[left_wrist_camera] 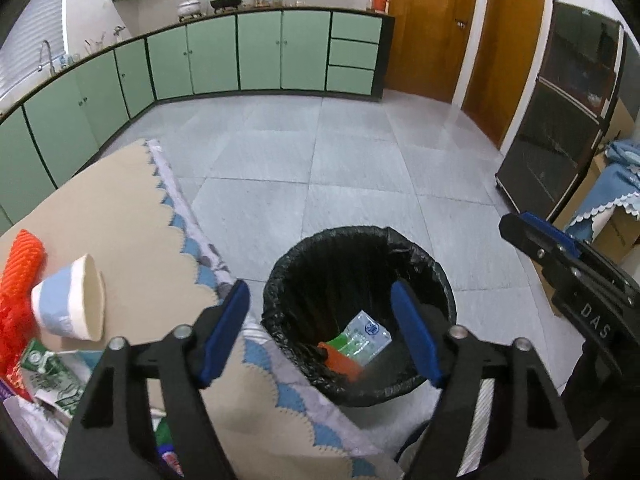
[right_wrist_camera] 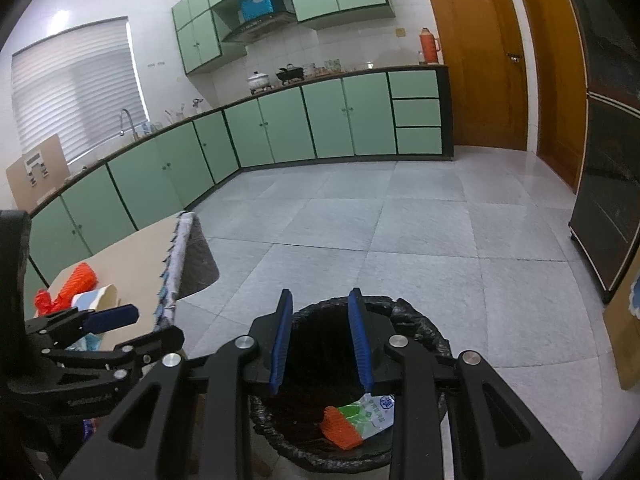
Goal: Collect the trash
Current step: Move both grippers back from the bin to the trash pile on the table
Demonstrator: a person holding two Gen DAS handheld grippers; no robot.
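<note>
A black-lined trash bin (left_wrist_camera: 434,280) stands on the floor beside the table; in it lie a clear plastic packet (left_wrist_camera: 366,338) and an orange piece (left_wrist_camera: 344,362). The bin also shows in the right wrist view (right_wrist_camera: 424,332) with the packet (right_wrist_camera: 376,410) and orange piece (right_wrist_camera: 340,428). My left gripper (left_wrist_camera: 320,332) is open and empty, held over the bin's near-left rim. My right gripper (right_wrist_camera: 320,344) is open and empty above the bin; it shows at the right of the left wrist view (left_wrist_camera: 560,256). On the table lie a paper cup (left_wrist_camera: 70,300), orange foam netting (left_wrist_camera: 20,280) and a green-white wrapper (left_wrist_camera: 52,380).
The table (left_wrist_camera: 132,216) with a beige scalloped cloth fills the left. Green kitchen cabinets (left_wrist_camera: 260,52) run along the back and left walls. A dark glass cabinet (left_wrist_camera: 560,120) stands at the right, wooden doors (left_wrist_camera: 432,24) behind. Grey floor tiles (left_wrist_camera: 340,160) stretch beyond the bin.
</note>
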